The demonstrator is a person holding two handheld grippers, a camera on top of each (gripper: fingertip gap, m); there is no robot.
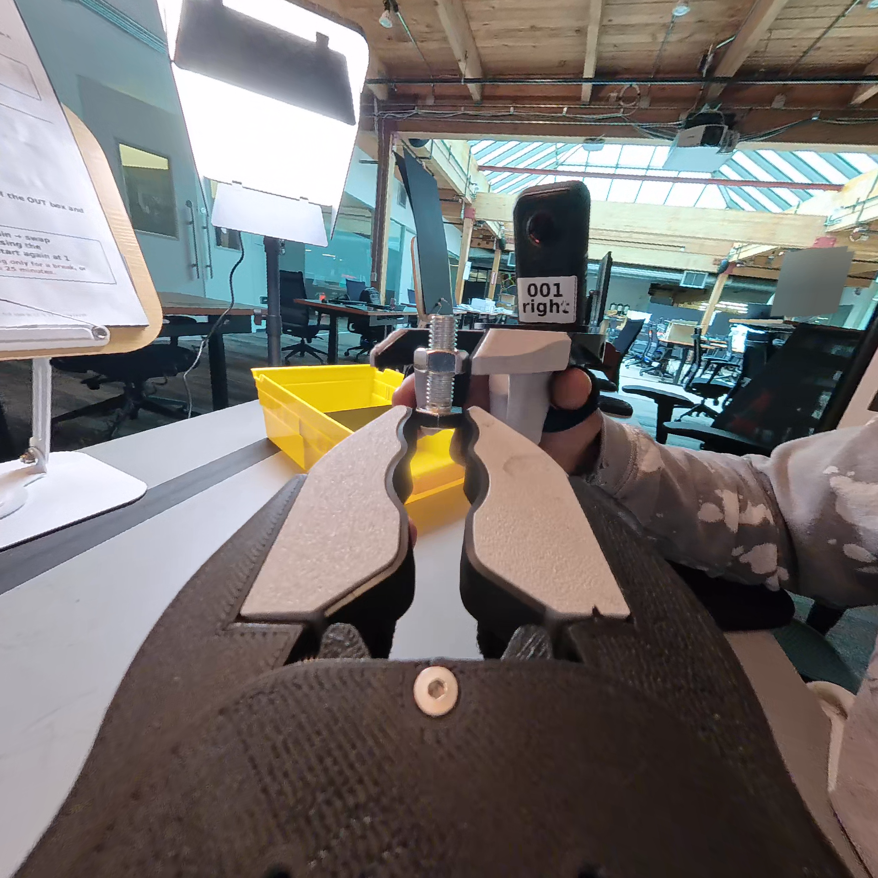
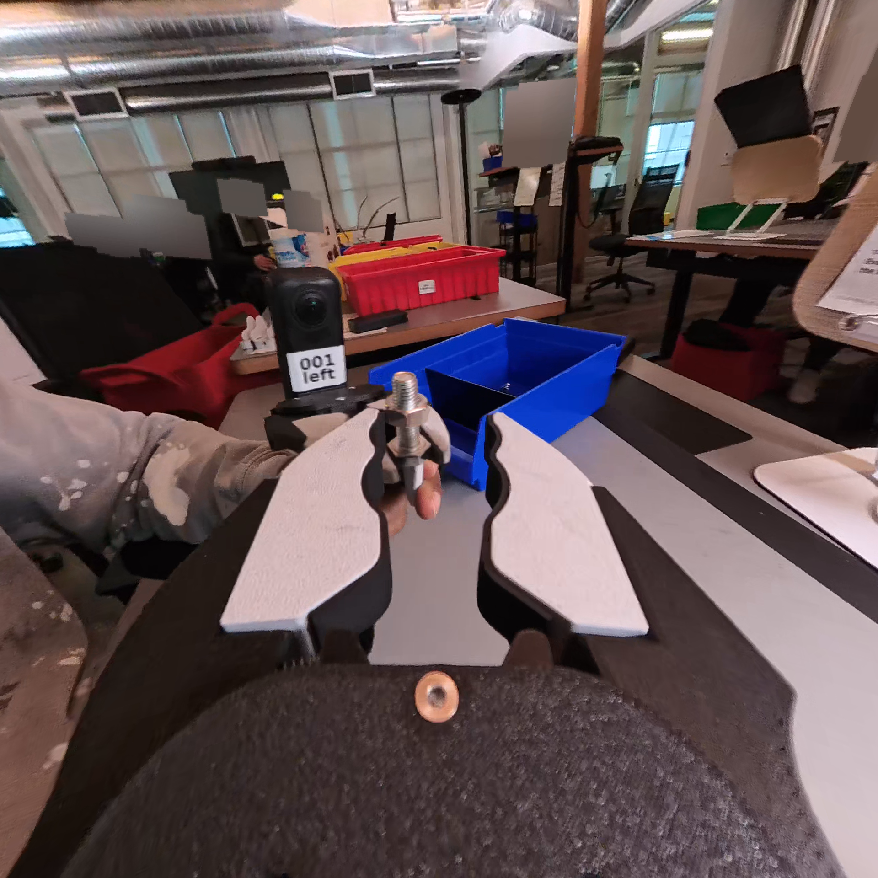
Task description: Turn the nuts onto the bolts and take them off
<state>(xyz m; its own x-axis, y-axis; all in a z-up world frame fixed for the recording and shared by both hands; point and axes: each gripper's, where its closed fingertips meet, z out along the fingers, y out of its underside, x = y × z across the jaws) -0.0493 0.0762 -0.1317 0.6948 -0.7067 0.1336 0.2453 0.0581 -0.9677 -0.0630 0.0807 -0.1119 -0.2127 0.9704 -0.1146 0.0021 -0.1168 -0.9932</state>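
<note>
Open-plan workshop space with timber ceiling beams, office chairs and rows of desks surrounds a pale grey bench (image 1: 119, 546) crossed by a dark strip. At centre, the left hand-held gripper (image 1: 434, 423) clamps the hexagonal head of a silver bolt (image 1: 441, 361), holding it upright with the threaded shank pointing up. A silver nut (image 1: 438, 363) sits partway down the thread, with bare thread above and below it. Opposite, the right hand-held gripper (image 2: 434, 451) stands with its fingers spread apart, closed on nothing; its left finger (image 2: 332, 499) lies just beside the bolt (image 2: 407, 427) and nut (image 2: 405, 404), while its right finger is clear of them. Seen from the left wrist view, the right gripper's tips flank the nut on both sides. A person's hands in a paint-flecked grey sleeve (image 1: 712, 513) work both tools. Behind the bolt in the left wrist view sits a yellow bin (image 1: 304, 408) on the bench; a blue bin (image 2: 546, 380) with a dark divider stands beyond the grippers in the right wrist view. A clipboard on a white stand (image 1: 62, 480) rises at the bench's edge.
</note>
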